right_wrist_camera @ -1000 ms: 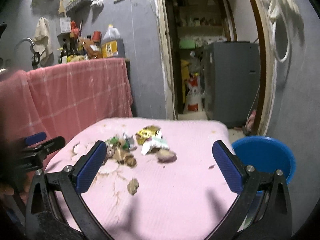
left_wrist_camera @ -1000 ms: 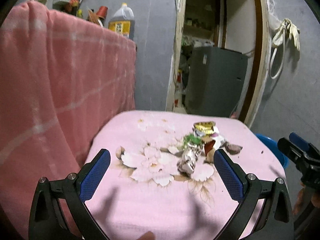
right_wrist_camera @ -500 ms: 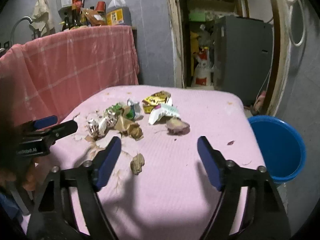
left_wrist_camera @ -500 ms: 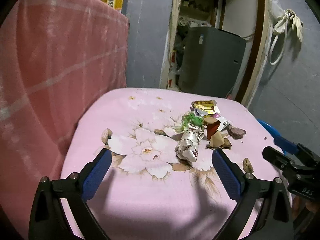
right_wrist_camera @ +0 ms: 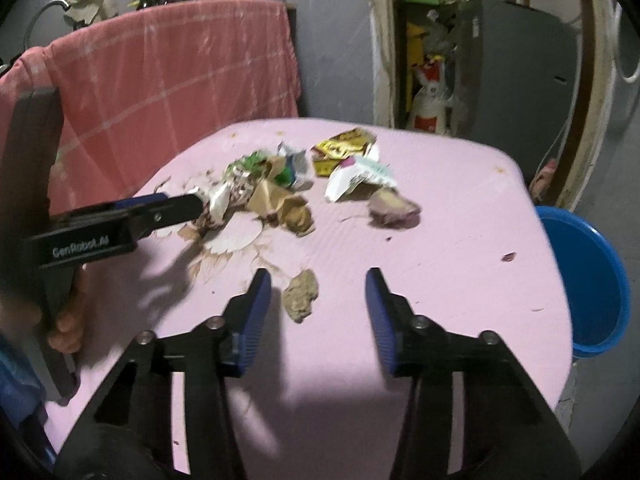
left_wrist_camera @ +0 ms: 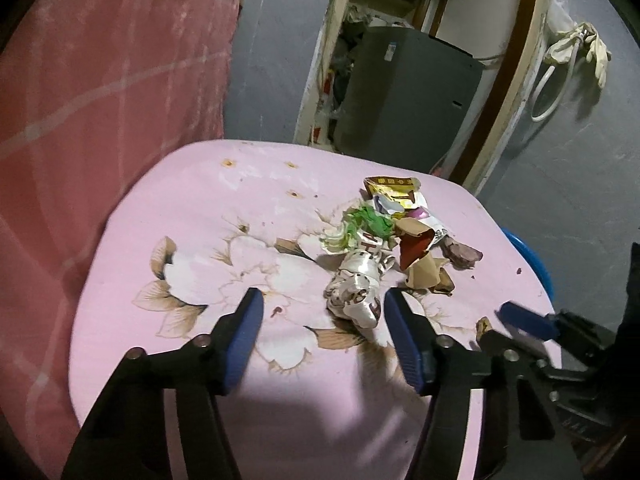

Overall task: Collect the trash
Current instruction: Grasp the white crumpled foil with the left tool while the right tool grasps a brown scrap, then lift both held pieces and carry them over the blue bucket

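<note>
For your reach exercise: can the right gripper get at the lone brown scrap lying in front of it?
Probably yes: the brown scrap lies alone on the pink cloth, apart from the pile, and the right gripper, jaws closing, has nothing between.

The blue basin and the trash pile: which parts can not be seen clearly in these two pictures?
- Blue basin: right wrist view, its bottom is in shadow; contents cannot be told. Left wrist view shows only a sliver behind the table.
- Crumpled white wrapper: print too small to read.
- Left gripper: right wrist view, the tips overlap the pile; contact cannot be told.
</note>
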`<state>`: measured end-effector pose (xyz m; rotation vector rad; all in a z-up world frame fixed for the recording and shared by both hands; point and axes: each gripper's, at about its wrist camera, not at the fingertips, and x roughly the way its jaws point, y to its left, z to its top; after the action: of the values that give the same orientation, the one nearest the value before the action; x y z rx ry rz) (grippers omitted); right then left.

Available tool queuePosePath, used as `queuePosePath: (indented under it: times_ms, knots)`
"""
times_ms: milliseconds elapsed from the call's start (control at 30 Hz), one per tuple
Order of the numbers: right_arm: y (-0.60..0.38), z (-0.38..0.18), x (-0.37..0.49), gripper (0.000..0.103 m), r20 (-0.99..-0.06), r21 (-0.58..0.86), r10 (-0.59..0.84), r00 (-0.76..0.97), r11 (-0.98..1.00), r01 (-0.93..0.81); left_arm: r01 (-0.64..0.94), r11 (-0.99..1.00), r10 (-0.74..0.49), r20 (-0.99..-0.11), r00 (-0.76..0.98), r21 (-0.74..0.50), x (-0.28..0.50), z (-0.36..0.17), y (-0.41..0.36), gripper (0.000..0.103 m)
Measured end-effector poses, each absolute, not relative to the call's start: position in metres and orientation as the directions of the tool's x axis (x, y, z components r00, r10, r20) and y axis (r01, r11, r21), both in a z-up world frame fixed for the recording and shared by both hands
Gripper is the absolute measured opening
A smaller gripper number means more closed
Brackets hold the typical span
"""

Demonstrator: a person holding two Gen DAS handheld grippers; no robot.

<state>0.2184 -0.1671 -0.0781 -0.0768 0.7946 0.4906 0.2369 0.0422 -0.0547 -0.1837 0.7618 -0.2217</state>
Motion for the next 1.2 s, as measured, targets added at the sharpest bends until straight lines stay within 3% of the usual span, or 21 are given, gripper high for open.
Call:
queuePosePath:
  times_ms: [100, 433, 600, 767, 1200]
  knots:
    - [-0.165, -0.080, 0.219, 0.033, -0.709, 0.118, 0.397, 0.583, 0.881, -0.457, 0.140, 0.953, -0.288, -0.666, 0.688, -0.268, 0.242, -0.055, 0.042, 0.045]
    - [-0.165, -0.082, 0.221, 0.025, -0.718, 0.141, 0.417, 0.558, 0.871, -0.470, 0.166, 0.934, -0.344, -0.674, 0.654, -0.315, 0.249, -0.057, 0.034, 0.023]
    - [-0.165, -0.082, 0.221, 0.018, -0.715, 0.150, 0.426, 0.554, 0.868, -0.474, 0.164, 0.932, -0.348, -0.671, 0.655, -0.323, 0.246, -0.056, 0.034, 0.022]
    - [-0.164, -0.082, 0.221, 0.018, -0.706, 0.153, 0.433, 0.561, 0.866, -0.476, 0.168, 0.933, -0.347, -0.666, 0.661, -0.319, 0.240, -0.053, 0.031, 0.015]
    - [-0.181, -0.069, 0.212, 0.018, -0.629, 0.181, 0.458, 0.629, 0.872, -0.454, 0.189, 0.931, -0.353, -0.636, 0.686, -0.313, 0.211, -0.043, 0.019, 0.013]
